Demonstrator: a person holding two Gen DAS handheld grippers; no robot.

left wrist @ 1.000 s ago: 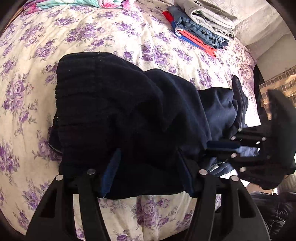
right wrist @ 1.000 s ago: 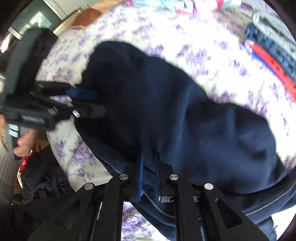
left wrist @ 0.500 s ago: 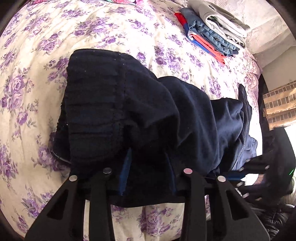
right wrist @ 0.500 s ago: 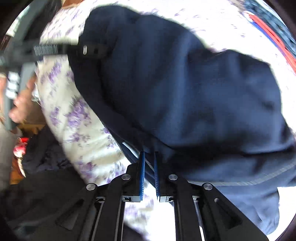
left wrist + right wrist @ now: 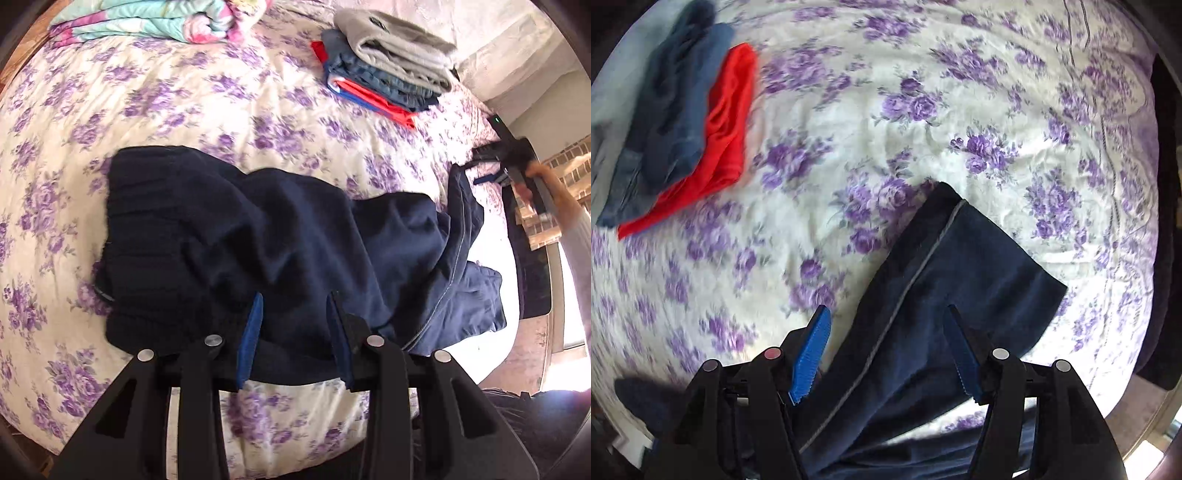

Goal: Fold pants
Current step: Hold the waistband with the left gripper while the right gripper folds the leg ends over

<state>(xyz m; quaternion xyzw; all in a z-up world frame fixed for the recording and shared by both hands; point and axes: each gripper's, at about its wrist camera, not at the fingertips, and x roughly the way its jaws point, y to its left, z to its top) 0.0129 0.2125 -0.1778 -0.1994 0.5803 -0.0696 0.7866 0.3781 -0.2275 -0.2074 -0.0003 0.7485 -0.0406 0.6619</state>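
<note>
Dark navy pants (image 5: pixel 295 229) lie crumpled across the flowered bed. Their ribbed waistband is at the left and one leg trails off to the right. My left gripper (image 5: pixel 295 325) is shut on a bunch of the near edge, with cloth pinched between its blue pads. In the right wrist view the leg end (image 5: pixel 960 266), marked by a grey seam, lies flat on the sheet. My right gripper (image 5: pixel 886 350) hangs above it, pointing down. Its jaws are opening and the pads stand clear of the cloth. From the left wrist view, that right gripper (image 5: pixel 476 168) sits far right, held by a hand (image 5: pixel 539 184).
A stack of folded clothes (image 5: pixel 384 74) in grey, denim and red sits at the back of the bed (image 5: pixel 184 110), and appears blurred in the right wrist view (image 5: pixel 683 129). A pastel folded blanket (image 5: pixel 147 22) lies at the far left edge. The bed's right edge drops off near a dark panel (image 5: pixel 532 266).
My right gripper swept away from beside the left one to the far end of the leg, rolled, and let go, its jaws now wide. My left gripper closed on the bunch and drew back slightly.
</note>
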